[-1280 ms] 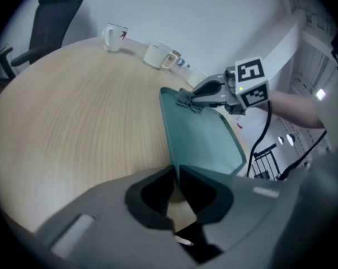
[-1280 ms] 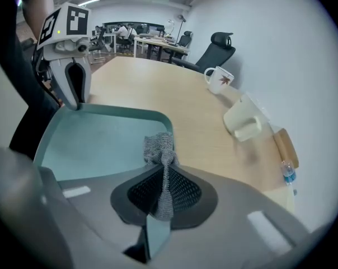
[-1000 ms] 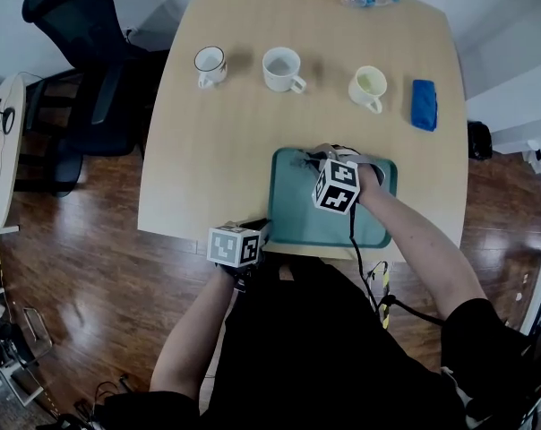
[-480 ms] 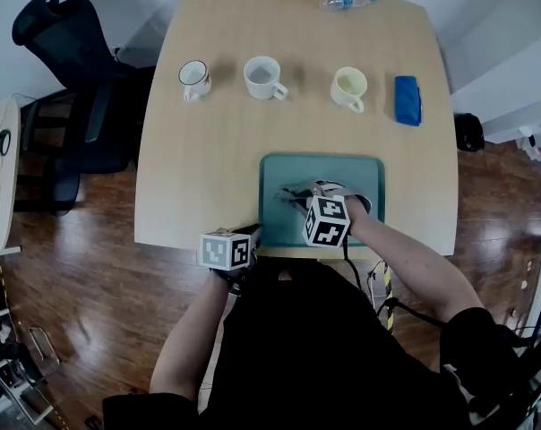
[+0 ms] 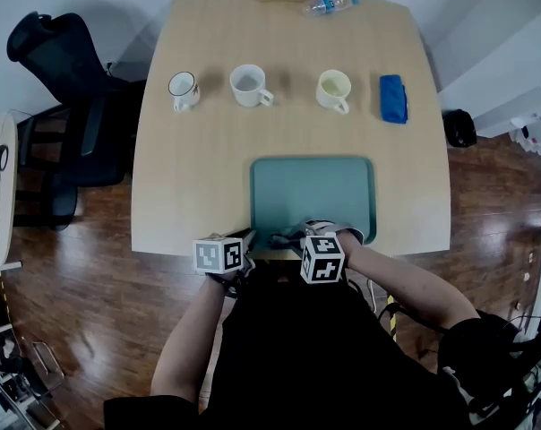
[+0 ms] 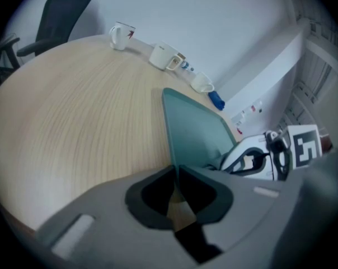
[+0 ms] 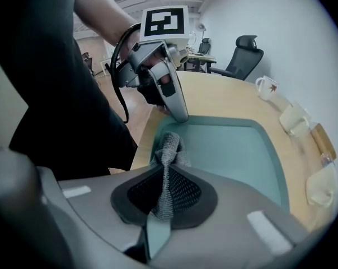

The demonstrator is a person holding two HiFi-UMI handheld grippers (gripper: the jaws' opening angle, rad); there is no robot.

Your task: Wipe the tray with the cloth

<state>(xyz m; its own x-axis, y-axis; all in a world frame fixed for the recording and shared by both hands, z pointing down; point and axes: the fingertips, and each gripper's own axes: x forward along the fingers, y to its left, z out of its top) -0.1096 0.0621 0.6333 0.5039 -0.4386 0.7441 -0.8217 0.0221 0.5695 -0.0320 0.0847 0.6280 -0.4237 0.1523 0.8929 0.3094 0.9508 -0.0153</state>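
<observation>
Right gripper view: your right hand-held gripper (image 7: 167, 167) pinches cloth (image 7: 170, 147) at tray (image 7: 230, 144) near-left corner; rest of tray lies ahead, away from you. Your left hand-held gripper (image 6: 175, 171) nips tray rim.

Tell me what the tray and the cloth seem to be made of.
The tray: probably moulded plastic, teal, smooth matte, with rounded corners and raised rim. The cloth: grey woven or knitted fabric; coarse mesh texture shows and it bunches limply.

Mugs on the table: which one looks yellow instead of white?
The pale yellow mug, at the right end of the row in the head view, beside the blue object. The middle mug and the left mug are white.
</observation>
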